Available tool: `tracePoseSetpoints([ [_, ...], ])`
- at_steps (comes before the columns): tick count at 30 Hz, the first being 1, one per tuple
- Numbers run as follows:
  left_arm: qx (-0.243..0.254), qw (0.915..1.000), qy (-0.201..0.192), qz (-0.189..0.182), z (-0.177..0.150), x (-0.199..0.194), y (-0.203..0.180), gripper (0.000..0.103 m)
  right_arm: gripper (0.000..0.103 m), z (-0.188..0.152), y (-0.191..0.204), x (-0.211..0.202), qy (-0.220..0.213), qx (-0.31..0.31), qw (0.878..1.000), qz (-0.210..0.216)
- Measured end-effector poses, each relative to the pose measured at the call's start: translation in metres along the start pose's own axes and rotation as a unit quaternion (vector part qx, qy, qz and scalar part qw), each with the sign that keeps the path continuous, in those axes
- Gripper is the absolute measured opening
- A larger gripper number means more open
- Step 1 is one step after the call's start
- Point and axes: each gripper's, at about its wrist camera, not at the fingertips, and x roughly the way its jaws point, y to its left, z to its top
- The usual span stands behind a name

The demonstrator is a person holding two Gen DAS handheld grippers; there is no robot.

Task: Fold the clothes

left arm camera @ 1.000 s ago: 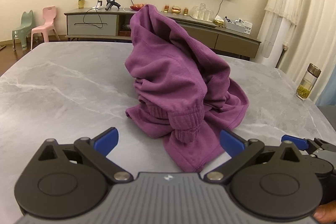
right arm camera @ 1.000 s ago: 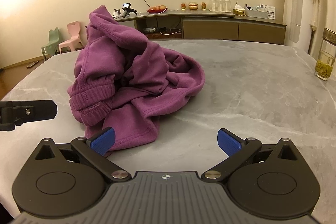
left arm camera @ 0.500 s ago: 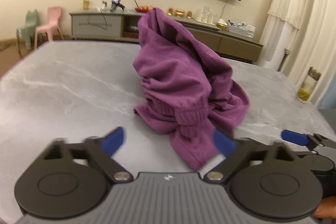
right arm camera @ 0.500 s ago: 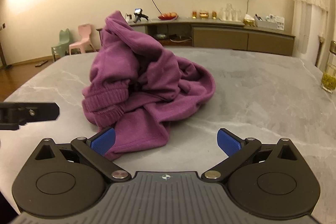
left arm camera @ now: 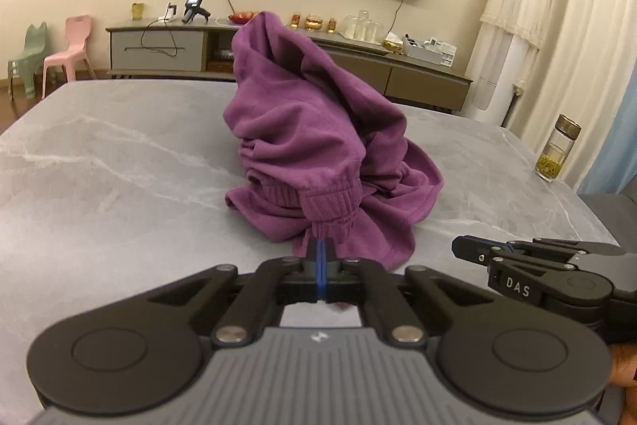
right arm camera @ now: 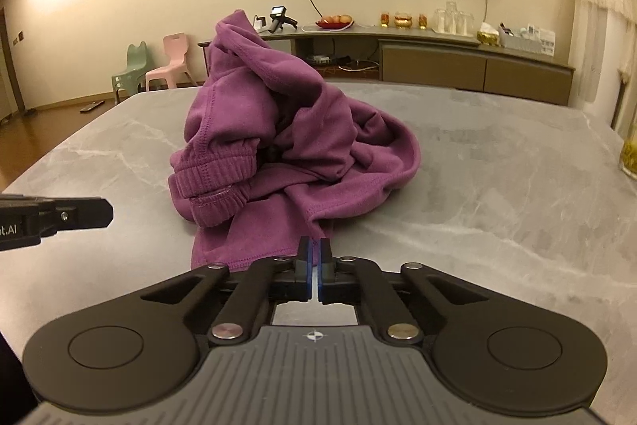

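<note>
A purple sweatshirt lies crumpled in a tall heap on the grey marble table, a ribbed cuff facing me. My left gripper hovers just short of that cuff, jaws closing to shut, blue pads together and no cloth between them. My right gripper sits at the heap's near hem, jaws likewise closing to shut and holding nothing. In each wrist view the other gripper shows from the side, the right gripper and the left gripper, with bare table between it and the cloth.
A glass bottle of yellow tea stands near the table's right edge. Beyond the table are a low sideboard with small items, two small chairs and white curtains. A person's fingers hold the right gripper.
Both grippers went from wide open to shut, the left one starting first. The sweatshirt heap has kept its shape and place.
</note>
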Motion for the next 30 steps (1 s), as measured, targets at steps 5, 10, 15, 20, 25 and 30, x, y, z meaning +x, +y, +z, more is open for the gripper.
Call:
tracePoseSetpoints([
  [5, 0.002, 1.0, -0.007, 0.004, -0.001, -0.003, 0.0, 0.0, 0.0, -0.001, 0.0, -0.002, 0.002, -0.005, 1.0, 0.002],
  [10, 0.003, 0.9999, -0.01, 0.008, -0.002, -0.007, -0.002, 0.0, 0.0, -0.001, 0.0, -0.002, 0.001, -0.007, 1.0, 0.003],
  [15, 0.004, 0.9999, -0.01, 0.013, -0.003, -0.014, -0.007, 0.0, 0.0, 0.0, -0.001, -0.004, -0.002, -0.005, 1.0, 0.001],
  [20, 0.004, 0.9998, -0.004, 0.021, 0.002, -0.024, -0.013, 0.018, 0.004, 0.001, -0.005, -0.006, -0.002, 0.003, 1.0, -0.003],
  [25, 0.01, 0.9995, -0.014, 0.027, 0.017, -0.033, -0.014, 0.068, 0.09, 0.004, -0.004, -0.013, -0.02, 0.006, 1.0, -0.019],
  [30, 0.004, 0.9993, -0.016, 0.033, 0.029, -0.029, -0.012, 0.084, 0.092, 0.007, -0.005, -0.012, -0.013, -0.007, 0.999, -0.035],
])
